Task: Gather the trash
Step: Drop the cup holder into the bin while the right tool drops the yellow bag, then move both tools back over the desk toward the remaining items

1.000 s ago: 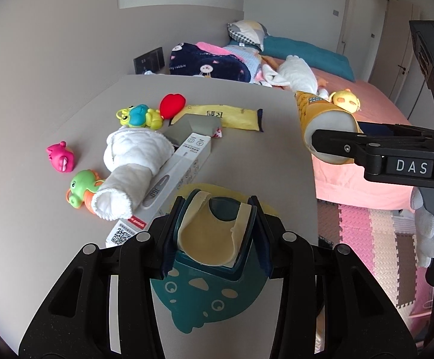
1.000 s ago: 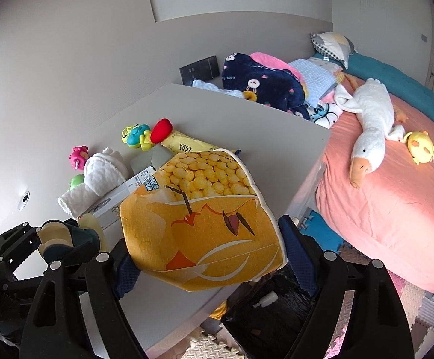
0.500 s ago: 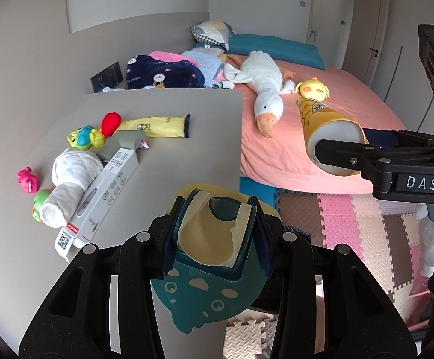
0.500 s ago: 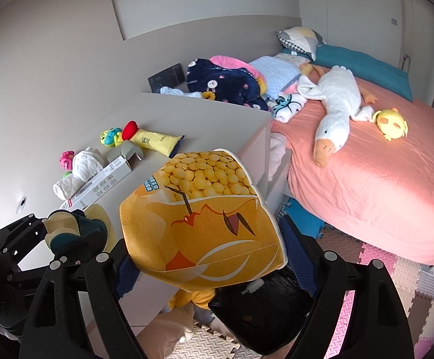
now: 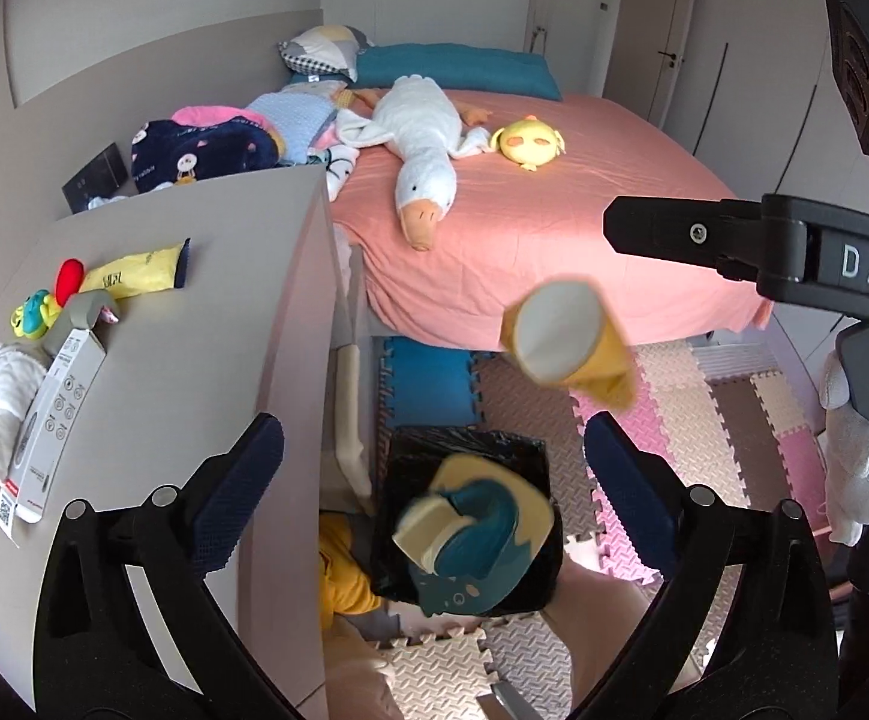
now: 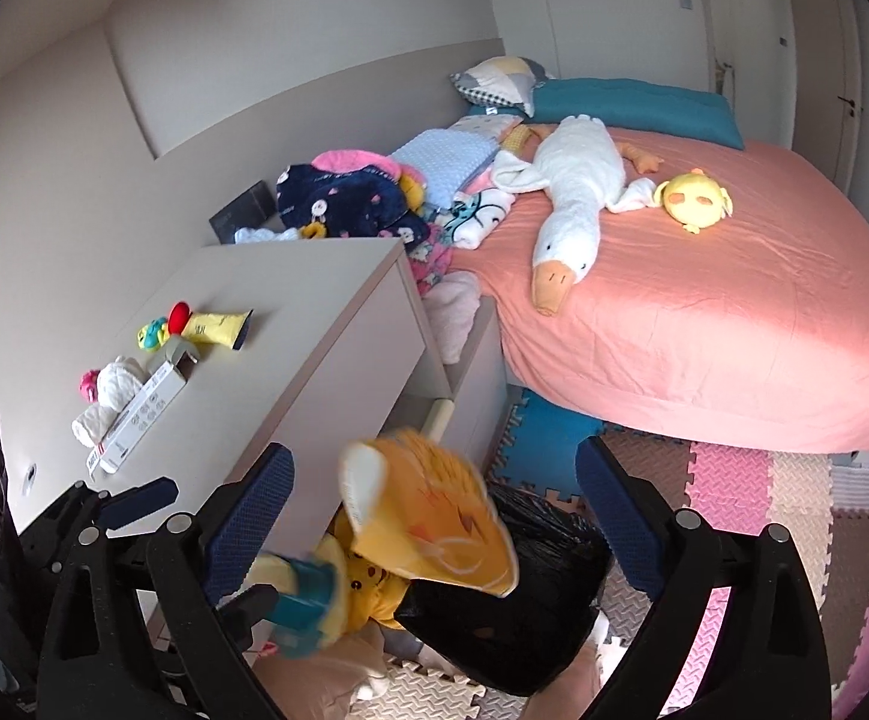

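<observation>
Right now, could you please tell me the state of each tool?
Left tool: jaws opening, blurred teal-and-cream package free between them.
Right tool: jaws opening, orange snack bag free.

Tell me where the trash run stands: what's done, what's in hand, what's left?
Done: nothing visibly lies in the black bin bag yet. In hand: both jaws are opening, pads clear; the teal wrapper and orange snack bag blur mid-drop above it. Left: probably the yellow packet and white box on the dresser.
</observation>
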